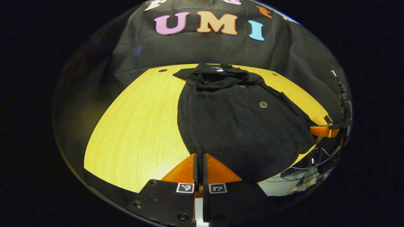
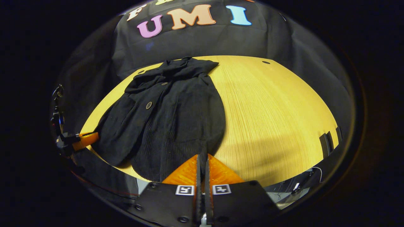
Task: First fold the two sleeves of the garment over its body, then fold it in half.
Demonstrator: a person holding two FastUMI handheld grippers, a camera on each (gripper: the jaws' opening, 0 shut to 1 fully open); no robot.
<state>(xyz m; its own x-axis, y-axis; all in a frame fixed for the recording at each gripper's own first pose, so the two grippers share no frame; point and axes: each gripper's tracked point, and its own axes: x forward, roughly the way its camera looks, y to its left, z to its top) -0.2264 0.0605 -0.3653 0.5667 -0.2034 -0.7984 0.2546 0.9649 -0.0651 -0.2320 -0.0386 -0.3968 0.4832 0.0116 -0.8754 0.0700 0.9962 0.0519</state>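
Note:
A black button-front garment (image 1: pixel 233 126) lies flat on the wooden table (image 1: pixel 135 126), collar at the far end, with both sleeves lying folded over its body. My left gripper (image 1: pixel 199 155) is shut at the near hem's left corner, and dark cloth runs in between its fingertips. In the right gripper view the same garment (image 2: pixel 176 116) spreads over the table's left half, and my right gripper (image 2: pixel 202 156) is shut on the hem's right corner. Each view also catches the other hand's tool at the hem: the right gripper (image 1: pixel 318 130) and the left gripper (image 2: pixel 90 137).
Bare table (image 2: pixel 277 104) stretches to the right of the garment in the right gripper view. Cables (image 1: pixel 315 160) hang below the table's near edge. A dark bracket (image 2: pixel 328 142) sits at the table's right rim. The black booth cloth closes off the far side.

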